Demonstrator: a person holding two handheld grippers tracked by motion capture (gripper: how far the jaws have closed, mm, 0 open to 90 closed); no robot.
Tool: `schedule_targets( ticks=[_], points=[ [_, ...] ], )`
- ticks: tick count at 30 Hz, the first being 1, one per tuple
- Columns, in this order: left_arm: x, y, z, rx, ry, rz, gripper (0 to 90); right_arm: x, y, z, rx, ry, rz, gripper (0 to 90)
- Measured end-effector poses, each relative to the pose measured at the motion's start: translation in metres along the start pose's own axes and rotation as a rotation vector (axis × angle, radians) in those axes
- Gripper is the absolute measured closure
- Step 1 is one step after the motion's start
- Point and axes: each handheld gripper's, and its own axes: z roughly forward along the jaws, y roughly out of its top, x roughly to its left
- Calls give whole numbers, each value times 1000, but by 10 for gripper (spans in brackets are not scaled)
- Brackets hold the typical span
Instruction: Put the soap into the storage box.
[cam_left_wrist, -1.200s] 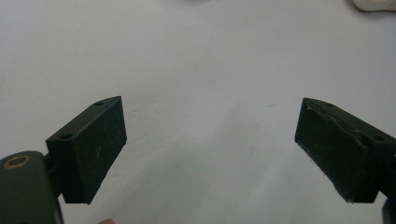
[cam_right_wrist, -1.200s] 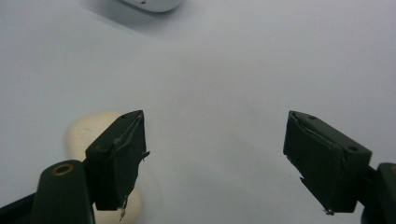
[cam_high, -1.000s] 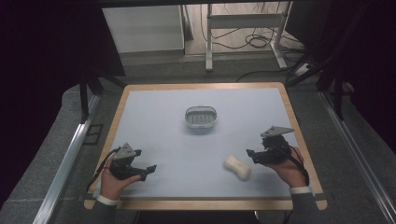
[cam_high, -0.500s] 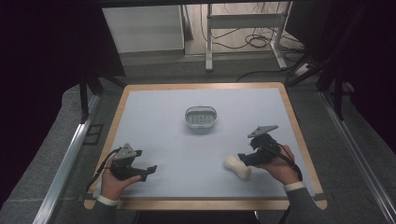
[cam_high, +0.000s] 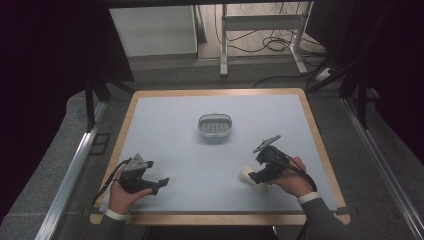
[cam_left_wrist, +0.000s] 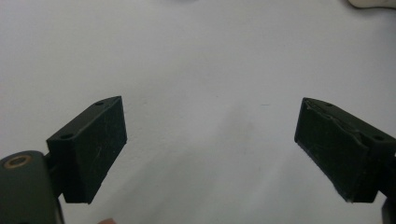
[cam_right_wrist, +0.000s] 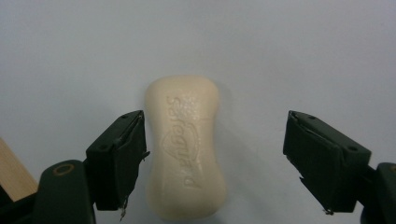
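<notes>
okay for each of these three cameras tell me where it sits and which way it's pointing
High view: above the near edge, looking forward and down on the table; both hands and forearms show.
Left gripper view: on the left gripper, facing bare tabletop.
Right gripper view: on the right gripper, its open jaws either side of the soap bar.
Shared: soap, in the high and right views.

One soap bar (cam_high: 249, 178), one basket (cam_high: 215, 126)

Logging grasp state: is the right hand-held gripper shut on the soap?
Open. The right hand-held gripper straddles the soap bar, one jaw well clear.
</notes>
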Motion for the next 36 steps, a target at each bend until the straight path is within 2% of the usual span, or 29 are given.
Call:
schedule_targets(
  ticks=[10, 17, 24, 31, 32, 34, 36],
  points=[
    [0, 0, 0, 4, -1, 0, 97, 8, 4, 18, 119, 26, -14, 234],
    [0, 0, 1, 5, -1, 0, 98, 10, 5, 24, 145, 33, -11, 278],
    [0, 0, 1, 6, 0, 1, 98, 13, 8, 30, 194, 21, -14, 305],
    [0, 0, -1, 0, -2, -1, 98, 14, 9, 38, 234, 24, -18, 387],
    [0, 0, -1, 0, 0, 0, 98, 14, 9, 39, 231, 21, -24, 422],
    [1, 0, -1, 3, 1, 1, 98, 13, 9, 40, 240, 34, -9, 476],
    [0, 0, 0, 4, 2, 1, 98, 12, 9, 41, 240, 40, -6, 490]
  ],
)
